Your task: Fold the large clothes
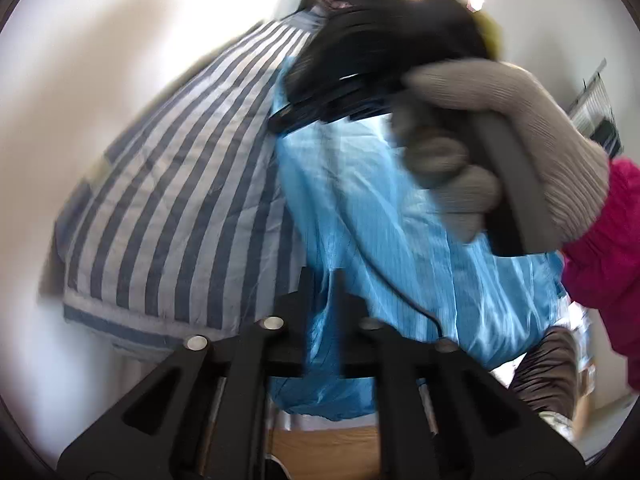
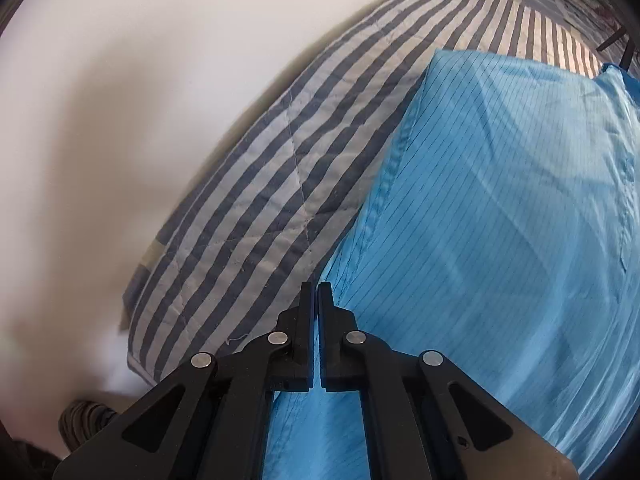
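Note:
A light blue garment [image 2: 500,240] with thin dark pinstripes lies spread on a blue-and-white striped quilt [image 2: 280,160]. My right gripper [image 2: 318,292] is shut, its tips pinching the garment's left folded edge. In the left wrist view the same garment [image 1: 400,240] hangs over the near edge of the bed. My left gripper [image 1: 323,292] is open, with blue cloth lying loose between its fingers [image 1: 306,292]. A grey-gloved hand [image 1: 500,120] holds the right tool above the garment; everything there is blurred.
The striped quilt [image 1: 168,200] lies on a white sheet [image 2: 120,120]. A pink sleeve [image 1: 608,240] comes in from the right. A thin black cable [image 1: 400,280] crosses the cloth. Wooden floor [image 1: 328,452] and a striped slipper [image 1: 552,368] show below the bed edge.

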`<state>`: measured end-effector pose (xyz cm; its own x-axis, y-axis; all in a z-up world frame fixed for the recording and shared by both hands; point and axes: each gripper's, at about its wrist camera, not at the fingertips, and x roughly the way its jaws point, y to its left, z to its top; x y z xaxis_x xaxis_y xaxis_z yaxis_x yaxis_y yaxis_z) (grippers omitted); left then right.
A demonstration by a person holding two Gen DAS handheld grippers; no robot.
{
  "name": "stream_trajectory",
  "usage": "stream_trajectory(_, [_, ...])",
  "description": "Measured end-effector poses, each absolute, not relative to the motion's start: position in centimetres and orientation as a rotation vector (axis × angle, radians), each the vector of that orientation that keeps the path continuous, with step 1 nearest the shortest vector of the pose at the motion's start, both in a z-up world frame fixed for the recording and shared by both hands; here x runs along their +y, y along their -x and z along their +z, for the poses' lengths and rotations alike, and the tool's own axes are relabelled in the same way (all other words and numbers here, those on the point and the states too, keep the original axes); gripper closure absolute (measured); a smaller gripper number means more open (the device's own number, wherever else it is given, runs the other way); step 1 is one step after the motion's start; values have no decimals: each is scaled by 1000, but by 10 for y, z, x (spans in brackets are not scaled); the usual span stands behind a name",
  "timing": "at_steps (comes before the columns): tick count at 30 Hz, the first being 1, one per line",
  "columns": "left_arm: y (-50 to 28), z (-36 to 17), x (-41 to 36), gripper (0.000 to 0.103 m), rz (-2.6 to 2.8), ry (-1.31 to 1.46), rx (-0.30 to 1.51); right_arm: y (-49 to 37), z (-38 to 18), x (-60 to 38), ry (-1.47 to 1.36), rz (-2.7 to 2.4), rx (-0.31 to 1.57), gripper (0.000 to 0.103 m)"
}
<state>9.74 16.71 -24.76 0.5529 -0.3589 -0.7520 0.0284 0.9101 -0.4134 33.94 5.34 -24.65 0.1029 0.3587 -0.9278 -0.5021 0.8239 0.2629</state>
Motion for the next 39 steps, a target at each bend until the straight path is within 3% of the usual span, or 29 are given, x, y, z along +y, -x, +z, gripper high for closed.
stream_trajectory(2, [-100,-253,180,41,-214,449,953,-344,-240,38,107,649,1310,103])
stream_trajectory(14, [-115,-280,209,42,-131,529,1031,-336,-223,12,89,740,1311,102])
stream_trajectory(15, [-115,-280,210,53,-140,516,1030,-336,-225,15,93,739,1324,98])
stream_trajectory(16, [-117,-281,207,62,-143,490,1042,-337,-228,17,97,735,1345,83])
stream_trajectory(17, [-120,-282,204,82,-151,477,1056,-337,-228,23,99,726,1366,64])
stream_trajectory(18, [-122,-284,202,95,-174,484,1064,-338,-231,24,102,715,1378,59])
stream_trajectory(19, [-123,-284,200,98,-191,486,1065,-338,-232,24,112,696,1374,58])
stream_trajectory(27, [-121,-268,177,101,-269,448,1007,-334,-258,45,192,606,1402,58])
stream_trajectory(28, [-120,-267,176,101,-267,440,1003,-333,-260,49,221,592,1400,71])
stream_trajectory(29, [-120,-265,174,101,-259,426,998,-331,-262,53,242,588,1391,99])
stream_trajectory(32, [-116,-262,174,101,-242,423,982,-326,-267,59,274,595,1378,102])
stream_trajectory(34, [-121,-265,180,82,-233,453,995,-326,-263,53,260,608,1366,102])
stream_trajectory(35, [-122,-267,185,62,-218,476,996,-324,-263,50,254,612,1363,102])
stream_trajectory(39, [-124,-277,198,54,-233,522,1027,-330,-254,27,224,623,1350,102])
